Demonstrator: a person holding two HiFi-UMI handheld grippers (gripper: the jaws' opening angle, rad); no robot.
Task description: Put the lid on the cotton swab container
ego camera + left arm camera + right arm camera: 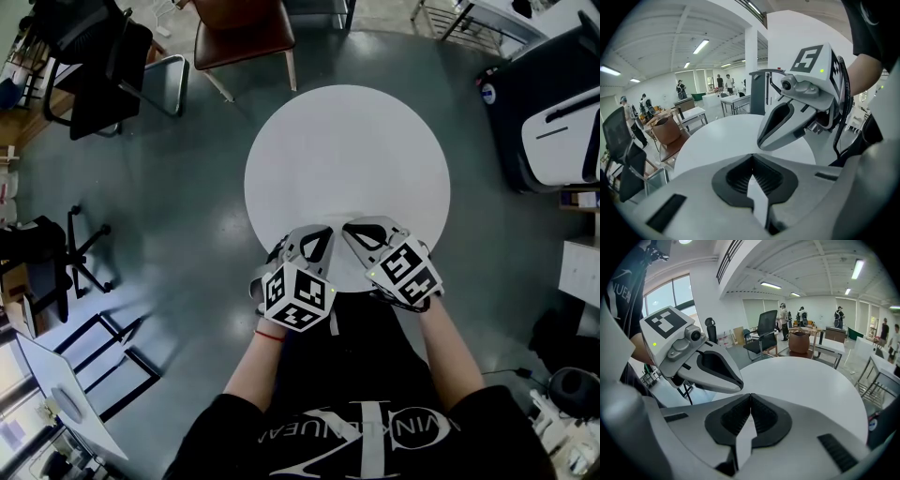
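The left tool [317, 236] and right tool [358, 232] hang side by side above the white counter's [347, 150] near edge. Both have their jaws pressed together.

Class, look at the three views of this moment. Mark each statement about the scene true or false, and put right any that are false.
1. The table is round and white. True.
2. The left gripper has its jaws wide apart. False: its jaws are closed together with nothing between them.
3. A cotton swab container stands in the middle of the table. False: none shows in any view.
4. A brown chair stands beyond the table's far edge. True.
5. The right gripper is shut on a lid. False: it is shut, but empty.
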